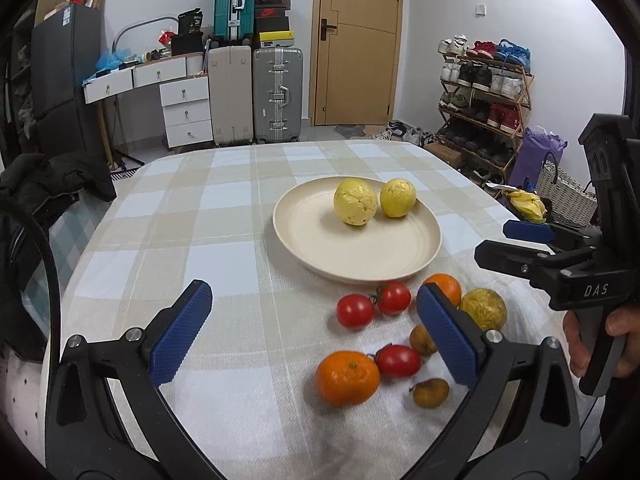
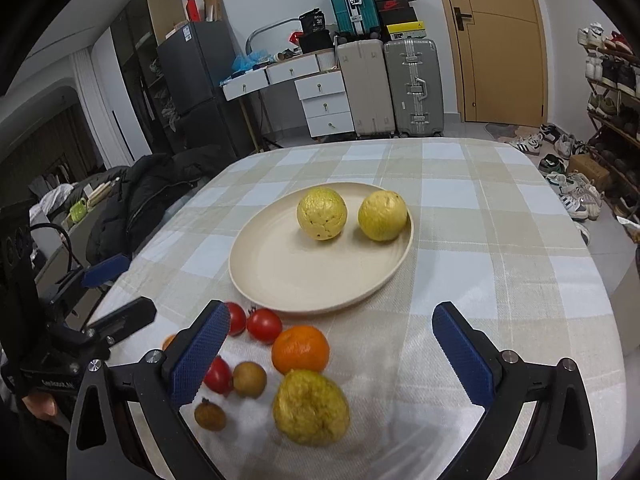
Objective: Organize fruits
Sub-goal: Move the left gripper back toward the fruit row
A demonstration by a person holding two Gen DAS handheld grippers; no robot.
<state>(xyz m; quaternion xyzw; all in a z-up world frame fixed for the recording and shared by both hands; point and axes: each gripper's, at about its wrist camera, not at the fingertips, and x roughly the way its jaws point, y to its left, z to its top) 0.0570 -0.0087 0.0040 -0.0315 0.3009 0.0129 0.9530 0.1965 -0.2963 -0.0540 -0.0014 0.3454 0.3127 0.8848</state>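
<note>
A cream plate (image 1: pixel 360 256) (image 2: pixel 304 276) on the checked tablecloth holds two yellow fruits (image 1: pixel 355 201) (image 2: pixel 321 213), side by side. In front of it lie a third yellow fruit (image 1: pixel 484 308) (image 2: pixel 311 407), two oranges (image 1: pixel 347 378) (image 2: pixel 300 349), three tomatoes (image 1: pixel 354 310) (image 2: pixel 264 325) and small brown fruits (image 1: pixel 430 393) (image 2: pixel 249 378). My left gripper (image 1: pixel 316 336) is open and empty above the loose fruit. My right gripper (image 2: pixel 330 350) is open and empty above the same pile; it also shows in the left wrist view (image 1: pixel 516 244).
The table's far edge faces suitcases (image 1: pixel 256 96), white drawers (image 1: pixel 184 108) and a door (image 1: pixel 356 40). A shoe rack (image 1: pixel 484 96) stands at the right. A dark jacket (image 1: pixel 52 184) (image 2: pixel 152 192) lies over a chair at the table's left edge.
</note>
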